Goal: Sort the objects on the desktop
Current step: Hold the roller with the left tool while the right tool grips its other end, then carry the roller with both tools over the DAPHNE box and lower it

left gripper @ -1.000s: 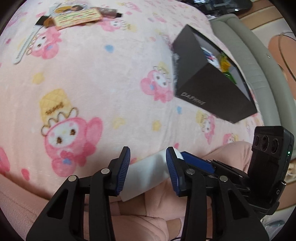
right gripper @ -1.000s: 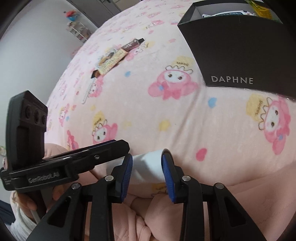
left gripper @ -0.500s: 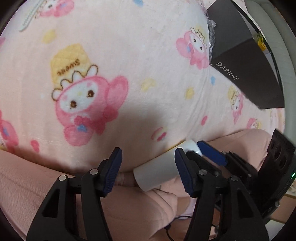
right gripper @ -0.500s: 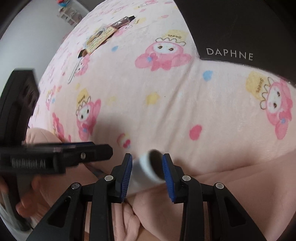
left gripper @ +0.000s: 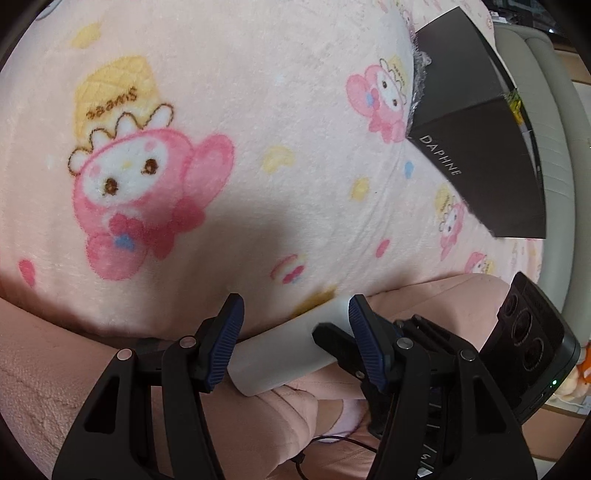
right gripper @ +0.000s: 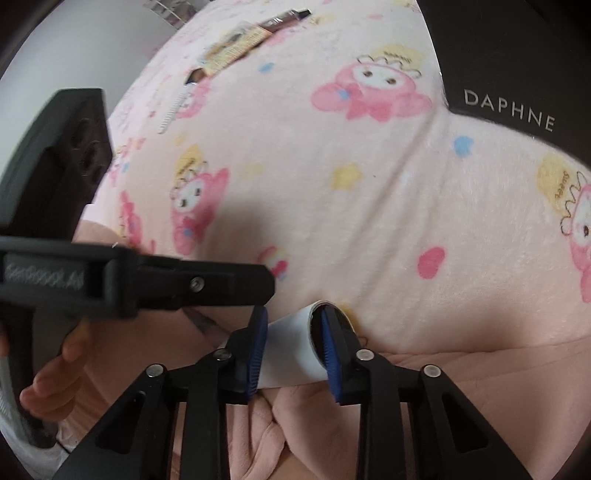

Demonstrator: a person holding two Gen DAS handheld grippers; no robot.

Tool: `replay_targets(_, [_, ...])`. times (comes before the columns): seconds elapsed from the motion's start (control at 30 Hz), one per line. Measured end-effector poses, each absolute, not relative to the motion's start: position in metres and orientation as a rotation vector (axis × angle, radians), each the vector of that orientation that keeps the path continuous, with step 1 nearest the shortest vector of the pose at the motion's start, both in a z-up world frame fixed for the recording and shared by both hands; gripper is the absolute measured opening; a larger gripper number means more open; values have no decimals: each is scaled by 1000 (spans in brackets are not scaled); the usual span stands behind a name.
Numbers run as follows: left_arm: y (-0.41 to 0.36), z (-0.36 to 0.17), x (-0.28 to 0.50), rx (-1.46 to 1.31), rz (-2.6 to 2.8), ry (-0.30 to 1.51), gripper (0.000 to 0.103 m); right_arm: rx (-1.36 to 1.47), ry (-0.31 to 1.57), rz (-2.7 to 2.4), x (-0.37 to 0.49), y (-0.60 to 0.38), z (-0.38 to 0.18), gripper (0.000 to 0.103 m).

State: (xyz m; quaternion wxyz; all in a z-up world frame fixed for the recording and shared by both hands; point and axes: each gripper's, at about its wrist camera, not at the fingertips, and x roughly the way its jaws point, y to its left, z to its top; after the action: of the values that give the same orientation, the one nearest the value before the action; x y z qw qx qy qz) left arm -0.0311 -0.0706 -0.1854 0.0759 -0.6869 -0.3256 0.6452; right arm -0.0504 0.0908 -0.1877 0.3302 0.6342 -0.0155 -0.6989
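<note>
A white cylinder (left gripper: 288, 350) lies crosswise near the front edge of the pink blanket. My right gripper (right gripper: 293, 338) is shut on one end of it (right gripper: 291, 343), and that end looks hollow and dark. My left gripper (left gripper: 295, 343) is open, its blue pads either side of the cylinder's other part without pinching it. The right gripper's fingers (left gripper: 332, 336) show in the left wrist view on the cylinder. A black box marked DAPHNE (left gripper: 476, 155) stands open at the right, also in the right wrist view (right gripper: 517, 74).
The pink cartoon-print blanket (left gripper: 258, 110) covers the surface. A flat yellow packet (right gripper: 232, 51), a dark tube (right gripper: 284, 18) and a white strap (right gripper: 173, 110) lie at the far side. A pale sofa edge (left gripper: 554, 110) runs behind the box. Pink-clad legs (left gripper: 258, 424) lie below.
Both grippers have dropped toward the blanket's front edge with the cylinder. My left gripper has opened wider around it while the right stays clamped.
</note>
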Motion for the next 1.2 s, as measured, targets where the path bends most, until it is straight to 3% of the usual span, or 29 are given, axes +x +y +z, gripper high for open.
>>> replay_targets(0.13, [-69,-184,-30,-2056,1946,-940,60,1596,-18,-1774,-39,89,-171,16])
replay_targets(0.3, [-63,-188,-35,-2066,1947,-954,60,1565,216,-1709,-21,73,-170,17])
replay_targets(0.5, [-59,-193,-36,-2040,1941,-1011,60,1602,-43,-1701,-40,84,-186,12])
replay_targets(0.73, [-66,-190,-38,-1936,1915,-1150,62,1524,-291,-1843,-56,121,-169,11])
replay_targets(0.93, [-62,-200,-40,-1846,1910,-1205,55,1562,-424,-1848,-63,133,-179,11])
replay_targets(1.1, [-75,-196,-36,-1708,1861,-1311,37,1571,-329,-1964,-66,128,-171,24])
replay_targets(1.2, [-73,-193,-39,-1623,1845,-1327,36,1574,-227,-2072,-69,131,-165,33])
